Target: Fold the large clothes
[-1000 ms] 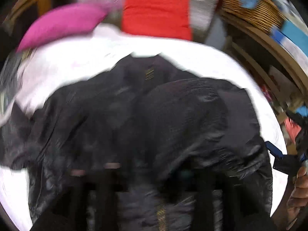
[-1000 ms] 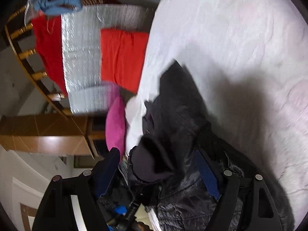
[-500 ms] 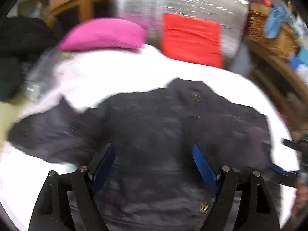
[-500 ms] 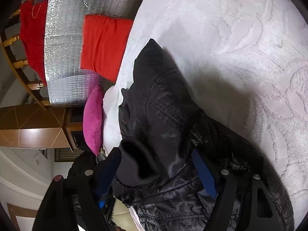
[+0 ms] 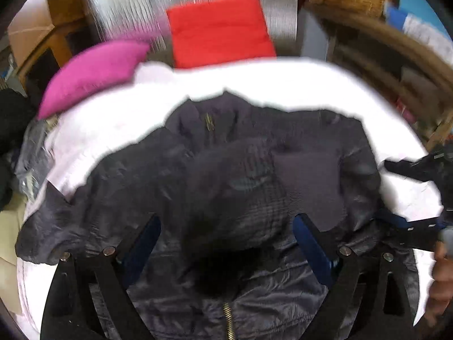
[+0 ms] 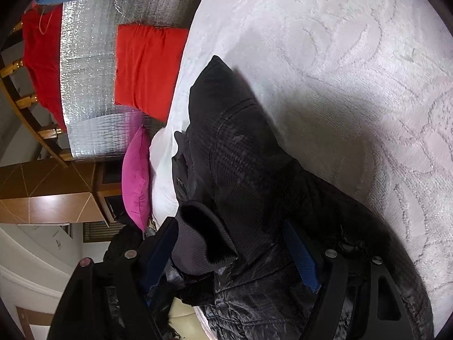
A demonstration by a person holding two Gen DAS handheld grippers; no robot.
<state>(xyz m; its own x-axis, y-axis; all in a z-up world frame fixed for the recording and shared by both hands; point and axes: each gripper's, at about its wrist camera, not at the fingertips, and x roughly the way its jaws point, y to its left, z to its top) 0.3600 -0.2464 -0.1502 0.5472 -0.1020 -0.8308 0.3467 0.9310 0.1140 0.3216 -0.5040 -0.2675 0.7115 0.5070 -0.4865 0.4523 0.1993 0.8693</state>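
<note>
Now, L gripper (image 5: pixel 226 238) opening over jacket (image 5: pixel 240 175), on bedspread (image 5: pixel 283 85)

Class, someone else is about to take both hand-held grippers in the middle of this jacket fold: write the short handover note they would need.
Left hand-held gripper: jaws opening, hovering over the dark quilted zip-up jacket, pads not pressing it.
Right hand-held gripper: jaws wide apart around the jacket's ribbed knit cuff; whether it grips cannot be told.
Jacket: lies front up on the white embossed bedspread, collar toward the red cushion and magenta pillow. One sleeve is folded over the chest.
Done: that sleeve fold.
Left: the other sleeve, at the left in the left wrist view, is spread out; fold it in, then fold the body.
</note>
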